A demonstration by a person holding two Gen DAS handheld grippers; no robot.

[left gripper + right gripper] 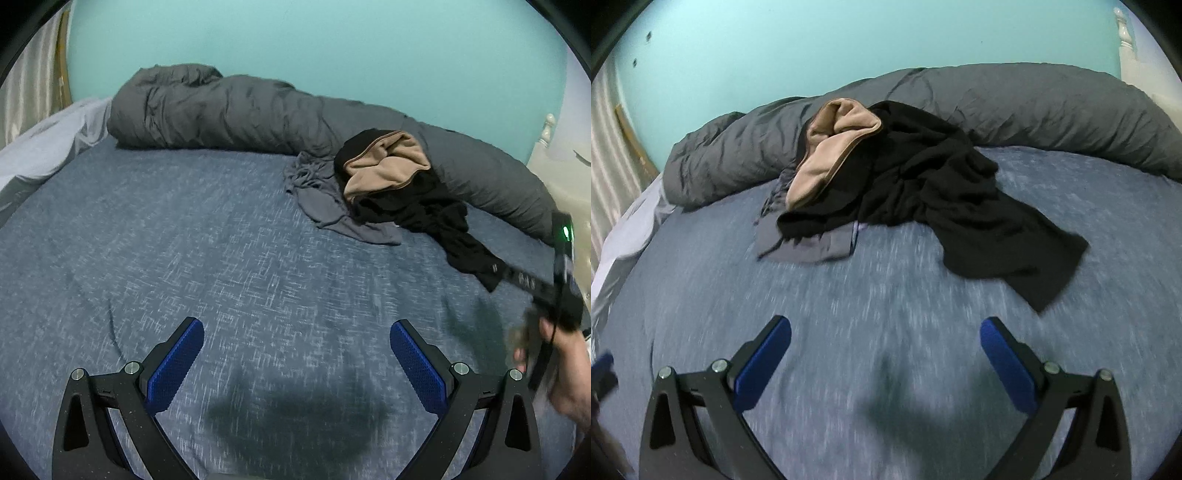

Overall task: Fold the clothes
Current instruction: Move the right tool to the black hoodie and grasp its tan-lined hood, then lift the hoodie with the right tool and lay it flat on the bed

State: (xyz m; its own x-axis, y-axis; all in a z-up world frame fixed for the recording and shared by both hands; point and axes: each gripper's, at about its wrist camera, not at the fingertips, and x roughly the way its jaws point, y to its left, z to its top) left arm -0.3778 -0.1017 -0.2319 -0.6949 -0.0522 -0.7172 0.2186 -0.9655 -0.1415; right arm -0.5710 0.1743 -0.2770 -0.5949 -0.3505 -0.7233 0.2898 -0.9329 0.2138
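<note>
**Q:** Hand-held gripper, left (pixel 297 363), seen from the left wrist: what is its state?

**A:** Blue pads spread wide, nothing between them, above the blue heathered bed sheet (pixel 166 240). A heap of clothes lies well apart at far right: a black garment with tan lining (pixel 388 170) over a crumpled grey garment (pixel 325 206). The right hand-held gripper (pixel 554 291) appears at the edge, blurred.

**Q:** And from the right wrist?

**A:** The right hand-held gripper (pixel 885 360) is likewise spread and empty. The black garment (pixel 942 184) sprawls ahead, one end trailing toward the right; the grey garment (pixel 816 247) shows beneath its near edge.

**Q:** Progress?

**A:** Judged unstarted: nothing is folded or picked up.

**Q:** Setting?

**A:** A rolled grey duvet (pixel 1034 103) lines the far side, against a teal wall (pixel 849 37).
</note>
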